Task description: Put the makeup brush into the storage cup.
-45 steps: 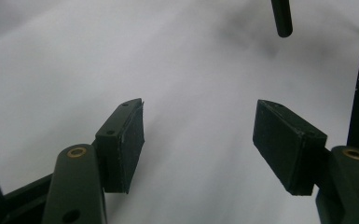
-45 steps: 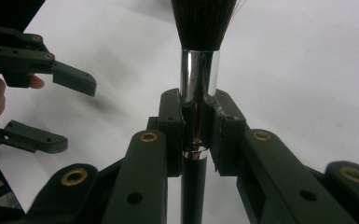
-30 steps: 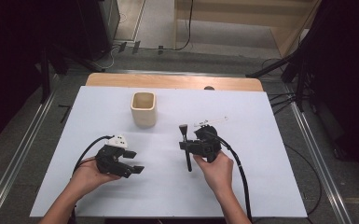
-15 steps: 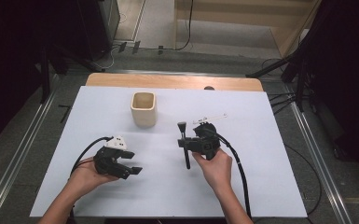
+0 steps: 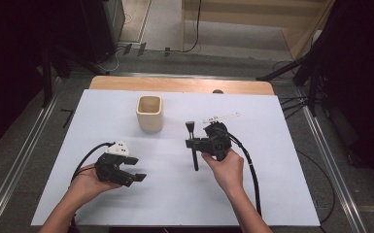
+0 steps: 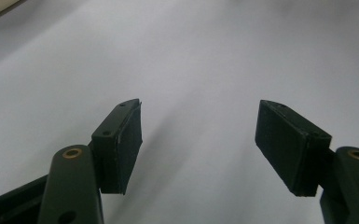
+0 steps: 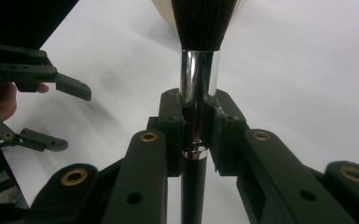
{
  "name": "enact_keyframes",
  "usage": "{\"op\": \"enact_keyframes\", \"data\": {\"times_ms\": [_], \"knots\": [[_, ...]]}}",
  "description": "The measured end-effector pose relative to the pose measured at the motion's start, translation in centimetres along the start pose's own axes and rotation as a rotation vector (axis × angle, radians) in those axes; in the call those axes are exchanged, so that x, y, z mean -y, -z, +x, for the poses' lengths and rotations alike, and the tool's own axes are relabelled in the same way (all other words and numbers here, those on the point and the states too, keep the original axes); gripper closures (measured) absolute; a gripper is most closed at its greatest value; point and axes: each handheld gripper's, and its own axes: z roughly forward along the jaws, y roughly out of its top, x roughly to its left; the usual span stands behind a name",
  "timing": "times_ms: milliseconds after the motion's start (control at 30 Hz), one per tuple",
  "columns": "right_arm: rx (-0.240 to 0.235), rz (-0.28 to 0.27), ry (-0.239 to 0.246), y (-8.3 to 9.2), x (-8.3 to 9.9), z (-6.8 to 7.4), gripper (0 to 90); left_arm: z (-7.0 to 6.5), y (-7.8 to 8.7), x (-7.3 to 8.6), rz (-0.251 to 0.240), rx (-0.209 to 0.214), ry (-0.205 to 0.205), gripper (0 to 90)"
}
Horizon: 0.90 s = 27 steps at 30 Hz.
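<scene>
A brush [image 5: 195, 158] with a black handle, chrome ferrule and dark bristles is clamped at the ferrule by my right gripper [image 5: 191, 143], right of the table's middle. In the right gripper view the pads press on the ferrule [image 7: 199, 70] and the gripper [image 7: 198, 100] is shut on it, with the bristles pointing away. My left gripper [image 5: 138, 169] rests near the front left, open. Its jaws have just opened slightly further. In its own view the left gripper [image 6: 198, 112] has only bare table between its pads. The right gripper view also shows the left gripper [image 7: 74, 119] at the left.
A cream cup [image 5: 149, 114] stands upright at the back, left of the brush tip. A small clear stick [image 5: 221, 117] lies behind the right gripper. The white tabletop [image 5: 281, 184] ends in a wooden strip [image 5: 179, 85] at the far edge. Cables trail from both grippers.
The right gripper and the brush have drifted a little toward the far side. The left hand has stayed where it was.
</scene>
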Motion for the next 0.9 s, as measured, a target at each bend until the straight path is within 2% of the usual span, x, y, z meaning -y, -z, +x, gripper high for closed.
{"op": "enact_keyframes", "data": {"times_ms": [233, 600, 667, 900], "knots": [[-0.022, -0.025, 0.024, 0.3, -1.0, 0.1, 78.3, 0.4, 0.1, 0.2, -0.012, -0.005, 0.017, 29.9], [0.002, -0.034, 0.052, 0.4, -2.6, 0.4, 78.3, 0.4, 0.1, 0.2, -0.004, -0.007, 0.024, 29.4], [-0.006, -0.038, 0.053, 0.4, -2.7, 0.5, 78.3, 0.4, 0.1, 0.2, -0.003, -0.005, 0.023, 28.9], [0.014, -0.038, 0.082, 0.0, -3.1, 0.9, 78.3, 0.4, 0.2, 0.2, -0.011, 0.001, 0.024, 28.8]]}}
